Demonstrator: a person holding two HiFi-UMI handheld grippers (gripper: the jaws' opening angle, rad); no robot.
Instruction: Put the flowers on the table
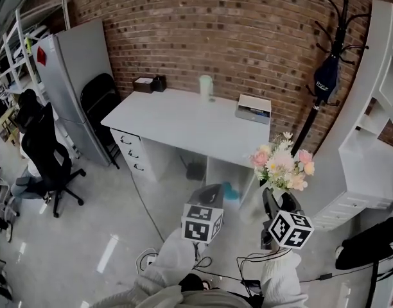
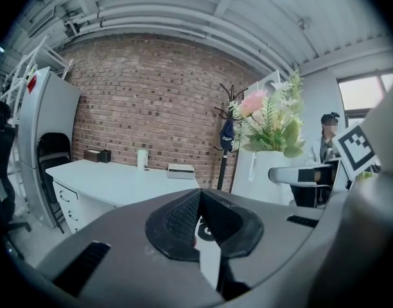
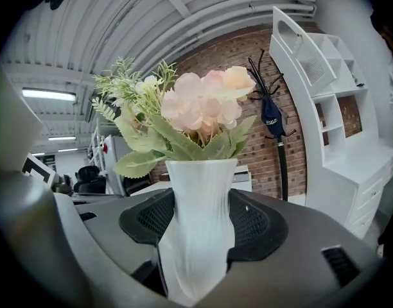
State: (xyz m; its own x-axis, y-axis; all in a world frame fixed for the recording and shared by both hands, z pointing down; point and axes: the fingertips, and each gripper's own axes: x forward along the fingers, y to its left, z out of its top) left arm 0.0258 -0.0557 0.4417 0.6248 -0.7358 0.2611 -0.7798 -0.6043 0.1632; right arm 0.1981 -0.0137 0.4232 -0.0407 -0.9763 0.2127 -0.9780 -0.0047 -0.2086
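Note:
A white ribbed vase [image 3: 200, 223] of pink and cream flowers [image 3: 206, 104] with green leaves stands upright between the jaws of my right gripper [image 3: 201, 226], which is shut on it. In the head view the flowers [image 1: 283, 162] are held in the air right of the white table [image 1: 183, 120], above my right gripper [image 1: 273, 204]. My left gripper [image 1: 206, 201] hangs left of it, below the table's front edge. Its jaws are shut with nothing between them [image 2: 200, 226]. The flowers [image 2: 267, 117] show at the right of the left gripper view.
On the table stand a white jug [image 1: 205, 86], a white box [image 1: 253, 108] and a dark box [image 1: 149, 83] at the back. A black coat stand [image 1: 328, 63] and white shelves [image 1: 376, 127] are at the right. An office chair [image 1: 45, 159] stands at the left.

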